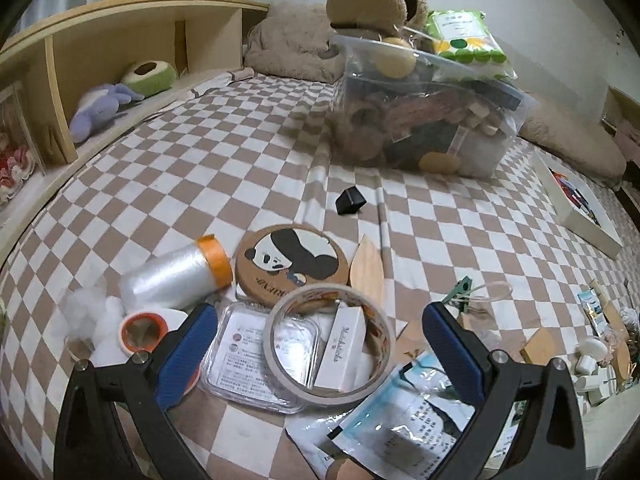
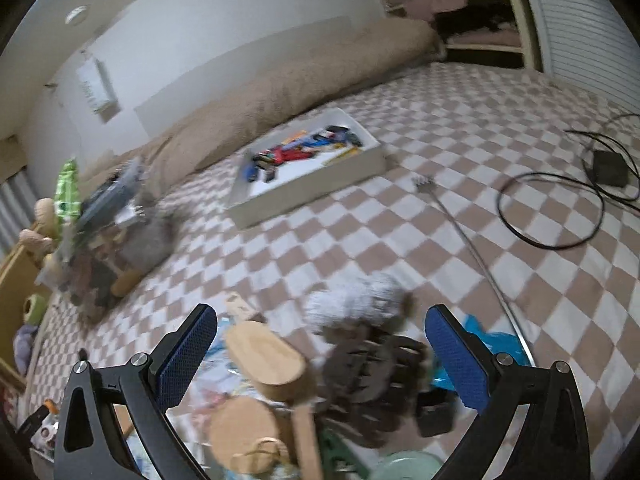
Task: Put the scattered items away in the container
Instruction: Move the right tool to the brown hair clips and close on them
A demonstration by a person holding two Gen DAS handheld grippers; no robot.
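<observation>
Clear plastic container sits heaped, overflowing with items.

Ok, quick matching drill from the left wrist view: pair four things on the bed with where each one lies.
Things:
1. tape ring
2. black block
3. panda coaster
4. green packet

Places:
A. on top of the full clear container
B. alone on the checked sheet, before the container
C. between the left gripper fingers
D. just beyond the tape ring

Pairs: 1-C, 2-B, 3-D, 4-A
</observation>
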